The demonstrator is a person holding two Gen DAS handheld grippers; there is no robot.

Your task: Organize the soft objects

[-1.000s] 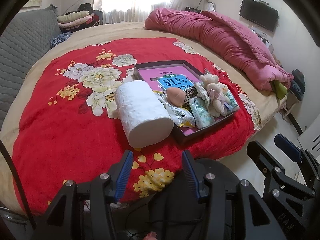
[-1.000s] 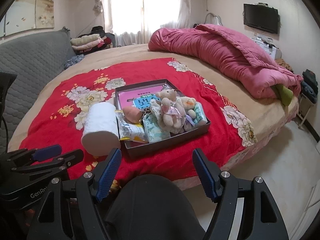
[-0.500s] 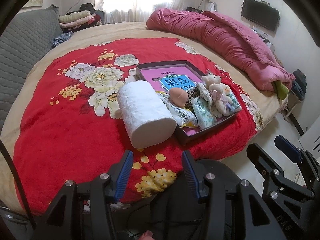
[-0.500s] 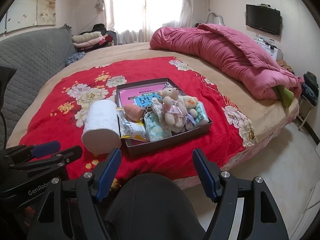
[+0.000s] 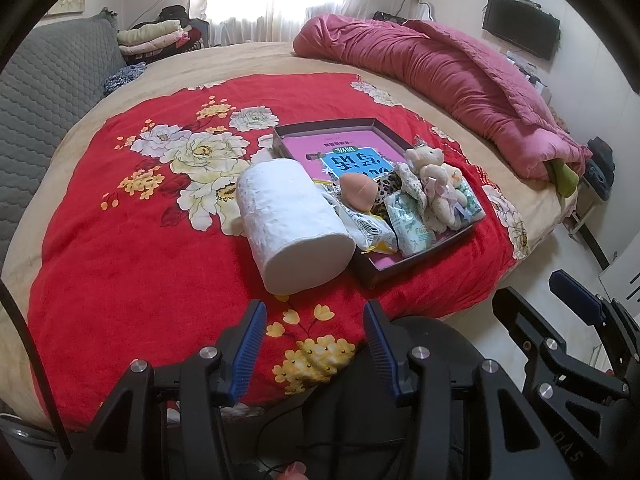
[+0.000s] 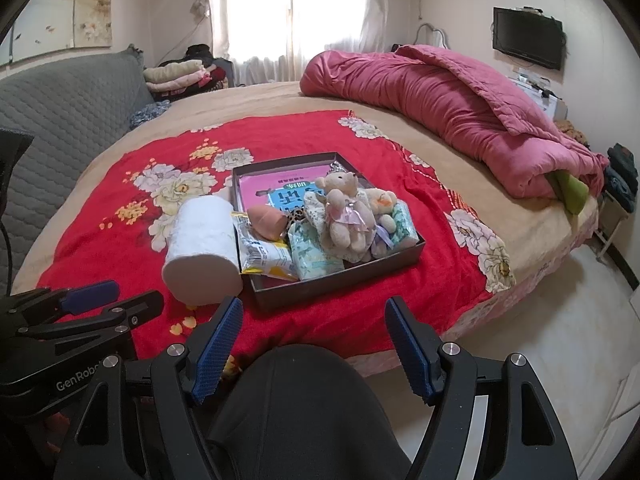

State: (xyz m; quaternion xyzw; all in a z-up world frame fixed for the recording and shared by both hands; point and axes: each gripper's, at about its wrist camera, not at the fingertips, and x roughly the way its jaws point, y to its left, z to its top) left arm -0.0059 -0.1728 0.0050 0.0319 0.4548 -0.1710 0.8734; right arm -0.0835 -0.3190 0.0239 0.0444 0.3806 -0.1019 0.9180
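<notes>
A white paper roll (image 5: 292,222) (image 6: 202,246) lies on its side on the red flowered blanket (image 5: 120,240), against the left side of a dark shallow box (image 5: 420,258) (image 6: 332,286). In the box lie a plush bear (image 5: 434,178) (image 6: 346,210), a peach sponge (image 5: 357,189) (image 6: 266,218), several tissue packs (image 6: 314,250) and a snack bag (image 5: 370,230). My left gripper (image 5: 314,318) is open and empty, just short of the roll. My right gripper (image 6: 314,312) is open and empty, in front of the box.
A pink quilt (image 5: 440,68) is bunched at the bed's far right. A grey padded headboard (image 5: 44,80) runs along the left. Folded clothes (image 5: 156,36) are stacked at the back. The bed edge and floor (image 6: 540,340) lie to the right.
Both grippers have drifted slightly; the roll and box sit a little higher in the left view. Nothing was taken hold of and the jaws stay open.
</notes>
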